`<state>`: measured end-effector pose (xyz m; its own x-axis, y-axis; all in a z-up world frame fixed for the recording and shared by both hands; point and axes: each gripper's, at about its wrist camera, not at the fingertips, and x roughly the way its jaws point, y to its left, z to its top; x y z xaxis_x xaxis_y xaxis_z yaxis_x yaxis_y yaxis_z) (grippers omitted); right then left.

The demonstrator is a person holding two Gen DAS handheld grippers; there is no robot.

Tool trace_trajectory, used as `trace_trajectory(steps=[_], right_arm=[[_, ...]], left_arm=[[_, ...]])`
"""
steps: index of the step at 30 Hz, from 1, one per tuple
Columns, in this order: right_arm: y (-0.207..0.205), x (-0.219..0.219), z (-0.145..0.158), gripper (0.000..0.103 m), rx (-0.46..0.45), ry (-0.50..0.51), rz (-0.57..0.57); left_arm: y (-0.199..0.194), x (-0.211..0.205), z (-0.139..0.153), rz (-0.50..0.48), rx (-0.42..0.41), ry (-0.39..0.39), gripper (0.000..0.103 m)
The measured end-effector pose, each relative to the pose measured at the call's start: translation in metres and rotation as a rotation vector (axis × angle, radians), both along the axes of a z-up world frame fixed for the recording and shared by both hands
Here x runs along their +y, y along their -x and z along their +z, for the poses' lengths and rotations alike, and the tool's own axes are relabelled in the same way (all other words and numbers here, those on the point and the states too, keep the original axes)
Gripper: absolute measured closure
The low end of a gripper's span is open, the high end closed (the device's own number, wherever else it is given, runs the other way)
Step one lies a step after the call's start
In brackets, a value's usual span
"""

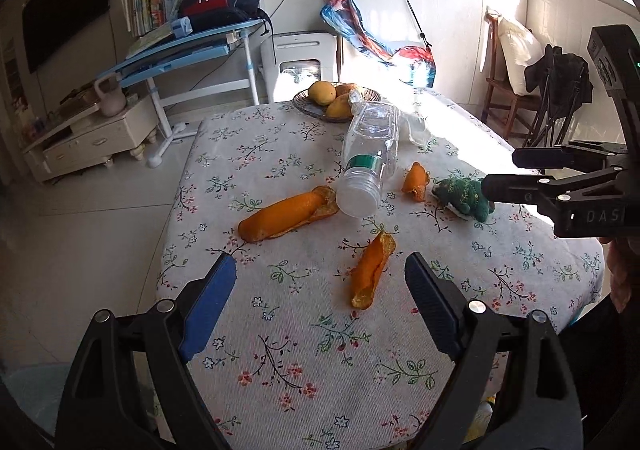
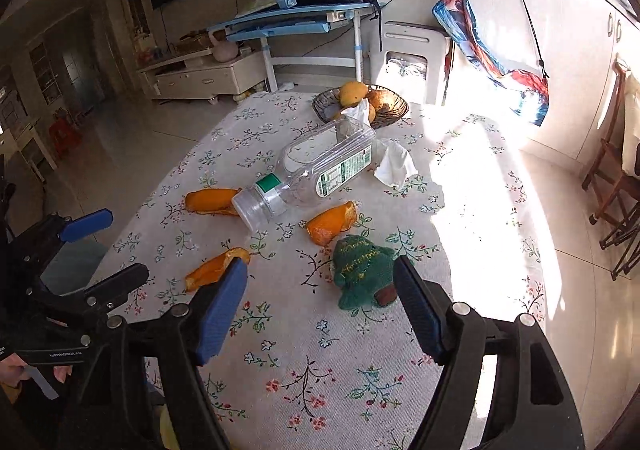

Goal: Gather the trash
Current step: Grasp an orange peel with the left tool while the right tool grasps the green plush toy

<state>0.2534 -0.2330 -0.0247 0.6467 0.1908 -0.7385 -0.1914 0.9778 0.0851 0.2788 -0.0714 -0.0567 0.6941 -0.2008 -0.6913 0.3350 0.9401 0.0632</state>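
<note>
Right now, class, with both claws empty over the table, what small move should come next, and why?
Probably lower the left claw onto the nearest peel: it lies loose on the cloth just ahead between the open fingers, and neither claw holds any trash yet.

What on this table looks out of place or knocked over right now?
The clear plastic bottle lies tipped on its side, its cap end resting on one orange peel. Two more peels, a crumpled tissue and a green plush toy lie scattered across the tablecloth.
</note>
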Motion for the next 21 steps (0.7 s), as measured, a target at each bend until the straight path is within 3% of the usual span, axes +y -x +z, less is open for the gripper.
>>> trace_trajectory(steps=[7, 16, 21], right_arm=[[-0.018, -0.014, -0.027, 0.03, 0.053, -0.045, -0.04], [-0.028, -0.008, -0.036, 0.031, 0.09, -0.015, -0.016], [-0.029, -0.01, -0.039, 0.045, 0.103, 0.03, -0.002]], left_arm=[[-0.026, -0.015, -0.035, 0.007, 0.095, 0.019, 0.02], [-0.048, -0.031, -0.047, -0.006, 0.108, -0.023, 0.02], [-0.05, -0.039, -0.053, -0.028, 0.119, -0.059, 0.025]])
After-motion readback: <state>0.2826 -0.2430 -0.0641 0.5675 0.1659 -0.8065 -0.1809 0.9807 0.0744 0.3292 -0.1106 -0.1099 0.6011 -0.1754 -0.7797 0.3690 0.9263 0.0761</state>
